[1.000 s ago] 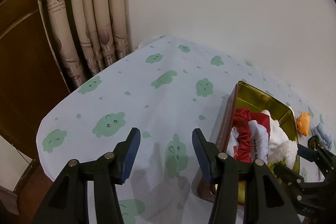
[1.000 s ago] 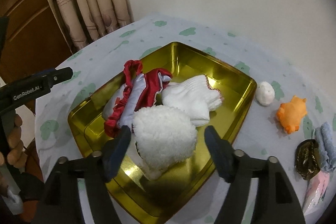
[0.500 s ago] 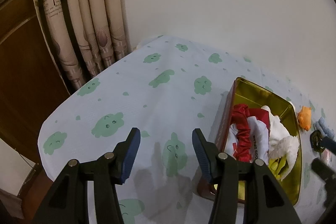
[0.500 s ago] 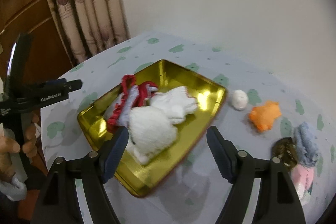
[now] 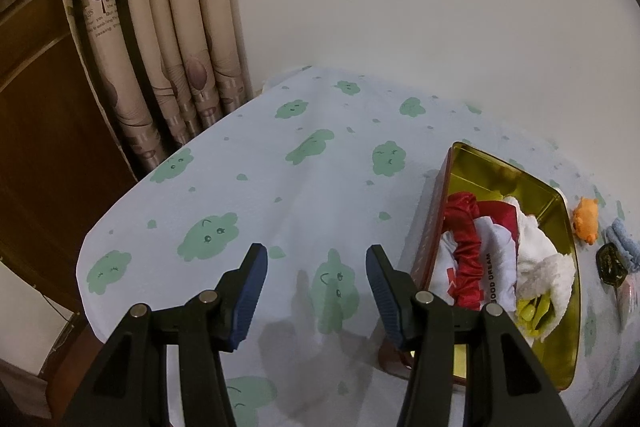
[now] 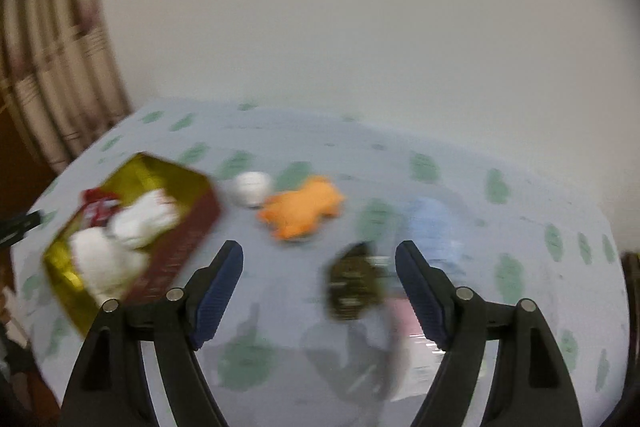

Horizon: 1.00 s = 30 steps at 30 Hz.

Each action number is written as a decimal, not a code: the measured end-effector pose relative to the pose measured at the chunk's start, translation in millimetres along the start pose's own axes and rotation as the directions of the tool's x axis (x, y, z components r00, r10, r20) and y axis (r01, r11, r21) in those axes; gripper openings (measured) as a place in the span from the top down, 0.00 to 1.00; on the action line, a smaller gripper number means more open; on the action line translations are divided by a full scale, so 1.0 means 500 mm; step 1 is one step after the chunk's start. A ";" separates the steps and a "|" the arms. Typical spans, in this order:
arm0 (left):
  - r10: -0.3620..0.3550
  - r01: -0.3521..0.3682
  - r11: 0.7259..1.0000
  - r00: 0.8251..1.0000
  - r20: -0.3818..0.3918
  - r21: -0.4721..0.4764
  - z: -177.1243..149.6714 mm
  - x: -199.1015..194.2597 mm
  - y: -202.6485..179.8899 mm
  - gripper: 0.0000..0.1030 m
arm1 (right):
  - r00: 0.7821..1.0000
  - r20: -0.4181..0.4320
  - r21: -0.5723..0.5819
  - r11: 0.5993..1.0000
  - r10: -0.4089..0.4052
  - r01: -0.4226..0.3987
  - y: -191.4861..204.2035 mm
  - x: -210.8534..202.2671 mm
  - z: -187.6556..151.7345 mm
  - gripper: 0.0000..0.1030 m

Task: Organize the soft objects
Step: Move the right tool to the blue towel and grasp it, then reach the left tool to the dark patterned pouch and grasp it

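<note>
Right tongs (image 6: 319,289) released, empty, jaws just widening; dark wrapper (image 6: 353,283) between them, orange toy (image 6: 302,213) farther left. Left tongs (image 5: 316,291) released, far from both.

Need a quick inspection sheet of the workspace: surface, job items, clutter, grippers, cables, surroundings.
Surface: tablecloth, pale blue with green blobs.
Job's things: gold tin holding red-and-white cloth and white fluffy items; outside it, orange toy, white ball, blue cloth.
Clutter: dark packet, pink packet, blurred.
Grippers: left gripper open, empty; right gripper open, empty, over the loose items.
Cables: nothing seen.
Surroundings: curtain, white wall.
</note>
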<state>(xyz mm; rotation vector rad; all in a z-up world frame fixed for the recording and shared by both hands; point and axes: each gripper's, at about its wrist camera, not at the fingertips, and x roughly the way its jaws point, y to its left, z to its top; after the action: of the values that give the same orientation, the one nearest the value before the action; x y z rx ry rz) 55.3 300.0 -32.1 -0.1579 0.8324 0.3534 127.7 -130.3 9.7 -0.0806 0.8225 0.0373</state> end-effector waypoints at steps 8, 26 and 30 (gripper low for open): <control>0.043 -0.044 0.998 0.999 0.033 0.041 0.001 -0.006 -0.014 0.49 | 0.996 -0.083 0.114 0.993 -0.030 0.039 -0.119 0.082 0.011 0.24; -0.098 0.087 0.972 0.994 0.042 0.218 0.012 -0.085 -0.190 0.49 | 0.985 -0.173 0.186 0.982 0.011 0.022 -0.168 0.210 0.003 0.43; -0.152 0.136 0.954 0.987 0.042 0.268 0.008 -0.097 -0.261 0.49 | 0.988 -0.143 0.189 0.982 0.050 -0.022 -0.167 0.197 -0.008 0.59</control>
<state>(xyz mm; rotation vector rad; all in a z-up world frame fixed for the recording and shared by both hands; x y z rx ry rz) 75.9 167.8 6.5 0.0421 0.7938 0.1065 197.1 -213.9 -60.4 0.1101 0.9713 -0.0118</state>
